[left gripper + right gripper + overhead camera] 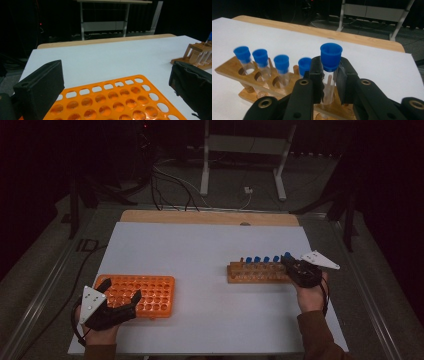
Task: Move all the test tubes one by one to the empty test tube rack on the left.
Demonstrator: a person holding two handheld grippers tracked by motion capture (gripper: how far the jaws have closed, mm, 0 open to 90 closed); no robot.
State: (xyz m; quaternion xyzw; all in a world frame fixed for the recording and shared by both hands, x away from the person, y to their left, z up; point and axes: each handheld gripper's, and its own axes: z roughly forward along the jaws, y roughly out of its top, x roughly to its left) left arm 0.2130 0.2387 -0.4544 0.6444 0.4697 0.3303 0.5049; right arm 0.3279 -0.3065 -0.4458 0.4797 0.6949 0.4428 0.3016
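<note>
Blue-capped glass tube (330,75) sits clamped between the jaws of the right gripper (329,82), just under its cap. Tube stands upright, long axis vertical, lower end down in the wooden rack (229,68) at the end hole nearest the right hand. Cannot tell if the base has cleared the lower board.

Four more capped tubes (262,62) stand in the same rack, in a row running away from the gripped one. Next tube over is close beside the left-hand jaw, so there is little side room.

Left gripper (117,305) rests with jaws wide apart over the near edge of the orange tray (150,292), holding nothing. In the left gripper view the tray's holes (112,96) all look empty.

Key relation: orange tray lies well apart from the wooden rack, across the white table (200,250), toward the person's left. Right hand has the tube; left hand is the one next to the tray.

Judgement: step in hand looks like pulling the tube out of the rack for transfer to the tray. Lift likely needs to go straight up along the tube axis before any sideways travel, otherwise the glass binds in the hole or knocks the neighbour.
</note>
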